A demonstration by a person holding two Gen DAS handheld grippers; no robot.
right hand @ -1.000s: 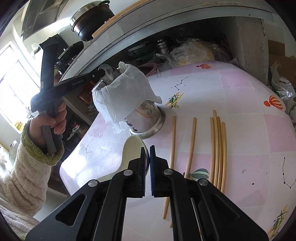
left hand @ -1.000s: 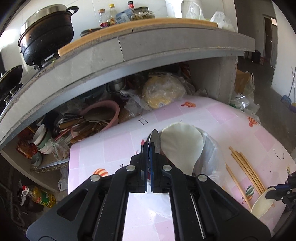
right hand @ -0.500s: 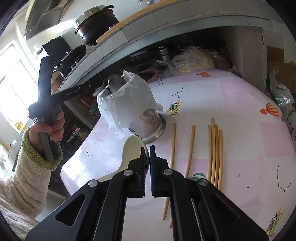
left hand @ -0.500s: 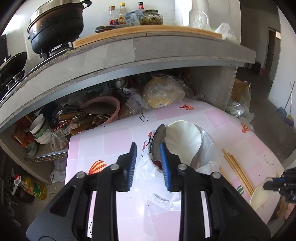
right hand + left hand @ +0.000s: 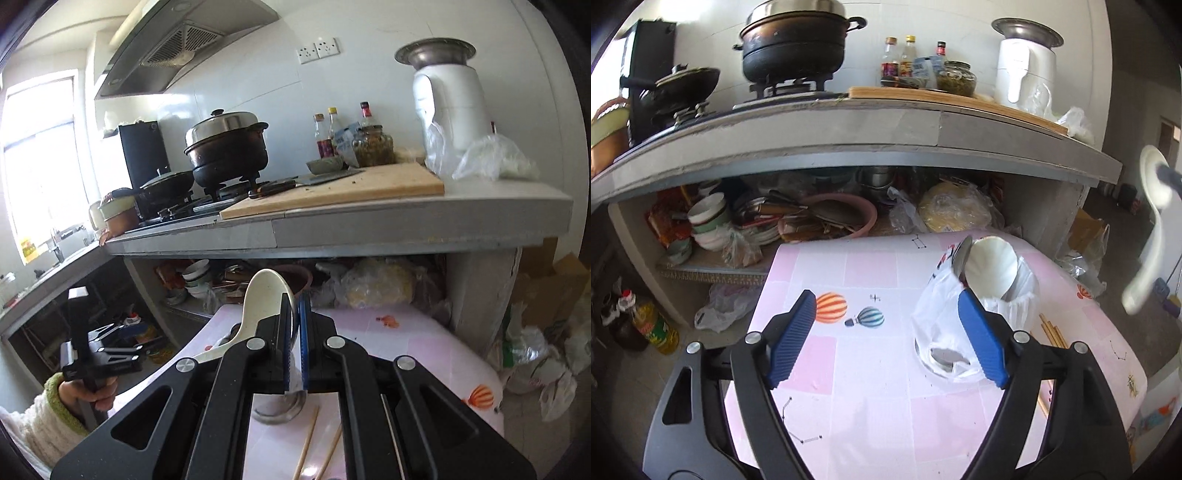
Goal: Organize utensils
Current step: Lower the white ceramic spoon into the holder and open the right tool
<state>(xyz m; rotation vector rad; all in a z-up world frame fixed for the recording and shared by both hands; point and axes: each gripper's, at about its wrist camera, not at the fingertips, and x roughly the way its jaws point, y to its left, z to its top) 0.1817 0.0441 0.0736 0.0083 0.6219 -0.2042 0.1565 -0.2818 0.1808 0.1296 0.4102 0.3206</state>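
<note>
spoon [image 5: 264,302]: stiff, glossy, likely ceramic, so slippery and chippable; I pinch it at the bowl rim, neck would be surer | cream-white, deep bowl, curved handle | lifted clear above the table [image 5: 871,369] in my right gripper [image 5: 294,343], clamped on it | holder [image 5: 993,280], bag-lined, near table's right edge | my left gripper [image 5: 886,339] has just spread wide, nothing between

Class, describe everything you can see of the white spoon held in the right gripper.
The white spoon looks like glossy cream ceramic or plastic, with a deep oval bowl and a curved handle. The shut right gripper pinches its bowl edge, holding it in the air above the pink table, bowl uppermost, handle sloping down to the left. Nothing else touches it.
</note>
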